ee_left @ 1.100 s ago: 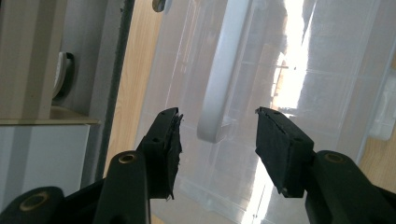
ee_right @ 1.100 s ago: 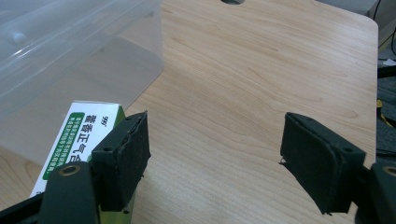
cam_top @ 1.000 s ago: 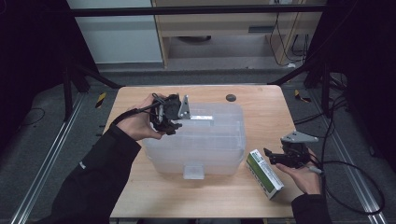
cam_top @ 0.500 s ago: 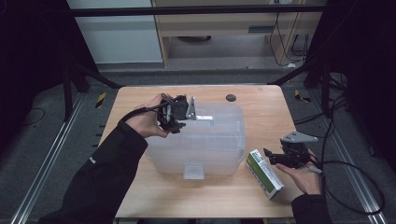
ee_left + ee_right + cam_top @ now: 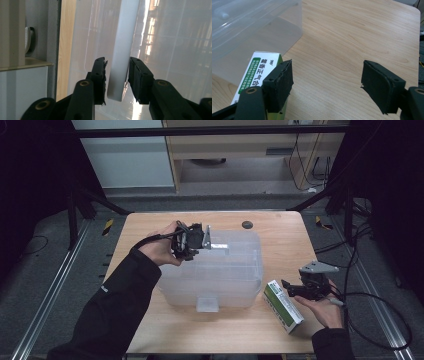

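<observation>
A wooden bench (image 5: 280, 235) carries a large clear plastic storage bin (image 5: 225, 275) with its lid on. The left claw (image 5: 196, 240) has moved in along the bin's far left top edge since a second ago and now sits over the white latch handle (image 5: 123, 50) there. Its jaws have just been closing, and in the left gripper view the white handle stands between the two black pads (image 5: 100, 75), which lie right against it or nearly so; I cannot tell whether they press yet. This looks like the start of unlatching or lifting the lid. The right claw (image 5: 292, 290) has not moved: it rests low on the bench beside a green and white carton (image 5: 282, 306), jaws wide apart and holding nothing, the carton just beside one jaw
</observation>
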Demonstrator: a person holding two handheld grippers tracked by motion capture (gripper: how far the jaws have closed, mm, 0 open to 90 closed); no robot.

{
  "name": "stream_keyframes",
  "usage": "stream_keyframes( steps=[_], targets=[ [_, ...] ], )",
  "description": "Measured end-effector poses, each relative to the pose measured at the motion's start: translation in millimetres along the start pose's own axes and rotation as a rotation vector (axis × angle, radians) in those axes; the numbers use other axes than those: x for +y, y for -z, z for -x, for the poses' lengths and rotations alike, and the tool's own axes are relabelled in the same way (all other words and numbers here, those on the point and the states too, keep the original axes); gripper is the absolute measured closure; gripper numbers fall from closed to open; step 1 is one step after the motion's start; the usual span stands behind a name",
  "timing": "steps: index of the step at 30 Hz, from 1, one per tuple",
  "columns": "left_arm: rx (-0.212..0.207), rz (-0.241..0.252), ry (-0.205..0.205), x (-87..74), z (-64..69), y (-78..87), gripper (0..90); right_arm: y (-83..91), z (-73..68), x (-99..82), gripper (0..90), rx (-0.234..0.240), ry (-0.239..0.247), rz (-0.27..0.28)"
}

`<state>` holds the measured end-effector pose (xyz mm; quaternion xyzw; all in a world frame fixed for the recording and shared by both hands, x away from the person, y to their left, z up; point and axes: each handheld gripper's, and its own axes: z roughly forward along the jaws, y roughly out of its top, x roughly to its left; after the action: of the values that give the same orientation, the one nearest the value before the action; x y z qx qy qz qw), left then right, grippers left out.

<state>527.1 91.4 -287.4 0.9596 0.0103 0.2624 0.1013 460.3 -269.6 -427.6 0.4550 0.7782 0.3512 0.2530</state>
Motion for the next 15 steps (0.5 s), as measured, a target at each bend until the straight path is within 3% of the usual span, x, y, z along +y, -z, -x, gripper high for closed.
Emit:
stream_keyframes(
  steps=[6,15],
  targets=[
    [-0.001,-0.011,-0.009,0.9,-1.2,1.3,73.0,-0.4,-0.7,0.2,26.5,0.007,0.002,0.0],
    [-0.004,-0.016,-0.022,2.2,-1.8,2.0,74.2,3.2,-4.7,3.9,33.3,0.018,0.001,0.019]
  ],
)
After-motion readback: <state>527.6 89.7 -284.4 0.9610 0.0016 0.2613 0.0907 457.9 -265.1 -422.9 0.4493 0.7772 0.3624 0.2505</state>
